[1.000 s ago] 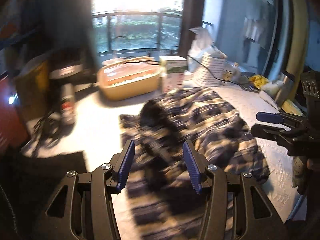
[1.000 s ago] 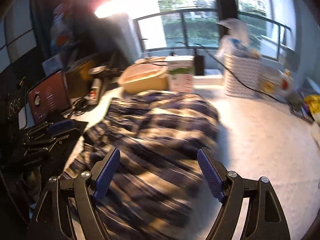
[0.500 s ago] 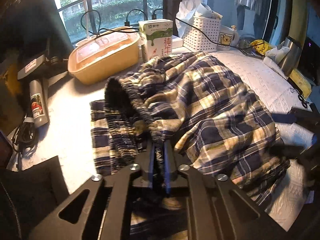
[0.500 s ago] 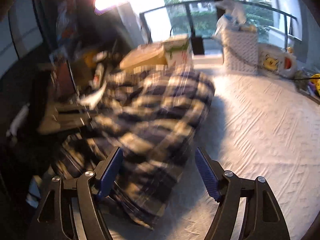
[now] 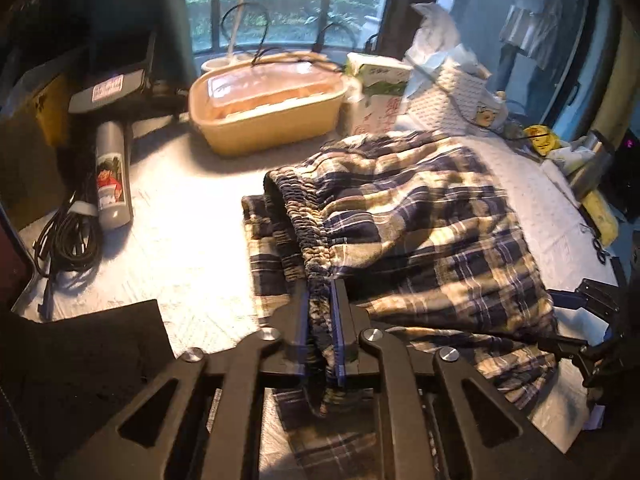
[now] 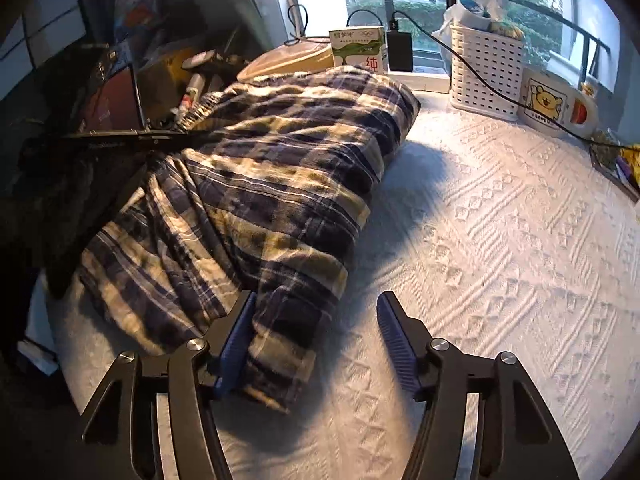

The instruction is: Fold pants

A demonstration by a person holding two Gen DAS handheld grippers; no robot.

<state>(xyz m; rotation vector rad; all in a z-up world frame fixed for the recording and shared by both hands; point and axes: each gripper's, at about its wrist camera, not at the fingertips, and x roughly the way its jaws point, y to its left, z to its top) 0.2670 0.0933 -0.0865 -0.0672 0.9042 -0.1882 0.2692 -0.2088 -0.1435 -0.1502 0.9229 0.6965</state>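
Pinching the pants (image 5: 408, 216) waistband, the left gripper (image 5: 320, 332) is tight shut; the right gripper (image 6: 316, 344) gapes wide around the near hem.

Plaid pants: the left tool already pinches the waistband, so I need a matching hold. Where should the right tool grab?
Probably the hem corner of the plaid pants, approached from the near side: it lies flat between the open right tool fingers.

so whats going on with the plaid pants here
A person is folding the plaid pants on a white textured cloth, with tongs in each hand. The left tongs are shut on the elastic waistband. The right tongs are open at the hem end, one finger against the fabric, not gripping yet.
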